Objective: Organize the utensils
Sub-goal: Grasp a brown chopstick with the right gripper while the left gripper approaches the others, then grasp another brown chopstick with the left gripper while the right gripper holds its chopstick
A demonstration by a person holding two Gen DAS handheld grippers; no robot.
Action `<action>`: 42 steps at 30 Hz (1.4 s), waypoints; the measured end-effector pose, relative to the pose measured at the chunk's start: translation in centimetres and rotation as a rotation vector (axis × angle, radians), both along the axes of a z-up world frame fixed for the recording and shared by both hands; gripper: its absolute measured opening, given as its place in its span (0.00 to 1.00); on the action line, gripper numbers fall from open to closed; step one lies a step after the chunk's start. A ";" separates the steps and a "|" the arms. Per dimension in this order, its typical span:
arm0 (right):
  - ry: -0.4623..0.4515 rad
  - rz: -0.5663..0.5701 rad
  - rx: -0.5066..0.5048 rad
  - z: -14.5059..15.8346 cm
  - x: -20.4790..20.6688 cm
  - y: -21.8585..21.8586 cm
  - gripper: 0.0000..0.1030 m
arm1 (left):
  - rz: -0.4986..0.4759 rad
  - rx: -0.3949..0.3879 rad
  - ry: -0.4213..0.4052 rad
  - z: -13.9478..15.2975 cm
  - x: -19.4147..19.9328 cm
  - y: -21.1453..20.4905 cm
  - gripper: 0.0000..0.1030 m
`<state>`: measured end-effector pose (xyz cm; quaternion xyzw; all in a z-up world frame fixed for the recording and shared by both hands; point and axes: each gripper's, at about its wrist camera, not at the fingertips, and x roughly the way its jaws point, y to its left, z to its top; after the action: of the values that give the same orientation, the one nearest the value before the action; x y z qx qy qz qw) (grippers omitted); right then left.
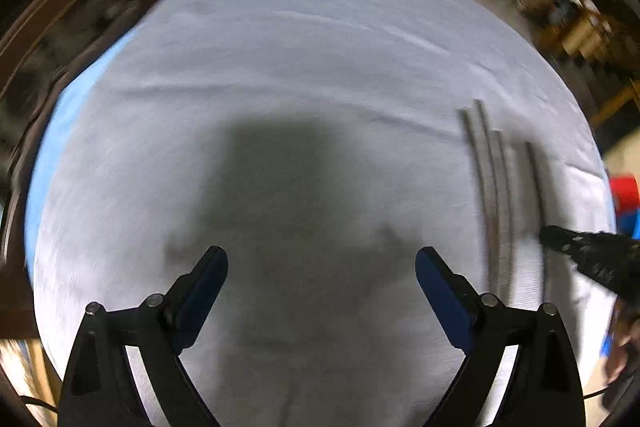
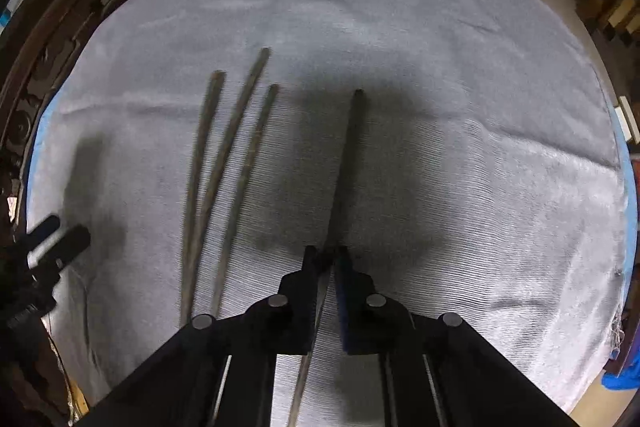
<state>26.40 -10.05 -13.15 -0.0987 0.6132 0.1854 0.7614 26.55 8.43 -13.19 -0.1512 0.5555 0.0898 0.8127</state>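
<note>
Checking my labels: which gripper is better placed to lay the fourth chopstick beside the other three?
Right. The right gripper is shut on the dark slender chopstick, beside the three dark chopsticks lying on the grey cloth. The left gripper is open, holding nothing.

Ahead of the wide-spread left gripper (image 1: 321, 263) only bare grey cloth (image 1: 280, 67) is seen. To its right, passage is barred by three chopsticks (image 1: 494, 203) lying close together. The right gripper (image 2: 327, 253) is clamped on a fourth chopstick (image 2: 347, 163); the three lie just to its left, and open cloth is found to its right.
</note>
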 end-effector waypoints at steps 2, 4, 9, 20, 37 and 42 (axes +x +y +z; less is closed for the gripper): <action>0.003 -0.004 0.021 0.1 0.1 -0.6 0.09 | -0.065 -0.032 0.029 0.7 2.7 -1.3 0.92; 0.010 -0.006 0.038 0.1 0.3 -1.2 0.08 | -0.084 -0.004 0.055 1.0 5.1 -2.5 0.92; 0.012 -0.002 0.064 0.1 0.6 -2.1 0.08 | -0.082 -0.067 0.181 -0.8 9.3 -4.3 0.76; 0.019 0.005 0.092 -0.2 0.9 -3.5 0.08 | -0.087 -0.014 0.292 -1.8 12.6 -7.0 0.59; 0.054 0.051 0.022 -0.8 0.6 -2.1 0.08 | -0.323 0.083 0.391 -2.2 11.9 -6.8 0.06; 0.121 0.096 -0.038 -1.1 -0.8 -2.3 0.08 | -0.428 0.142 0.458 -2.6 9.3 -6.8 0.06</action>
<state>25.64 -12.32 -14.28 -0.1310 0.6560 0.2160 0.7112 35.81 1.63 -15.83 0.0503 0.7354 -0.0128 0.6757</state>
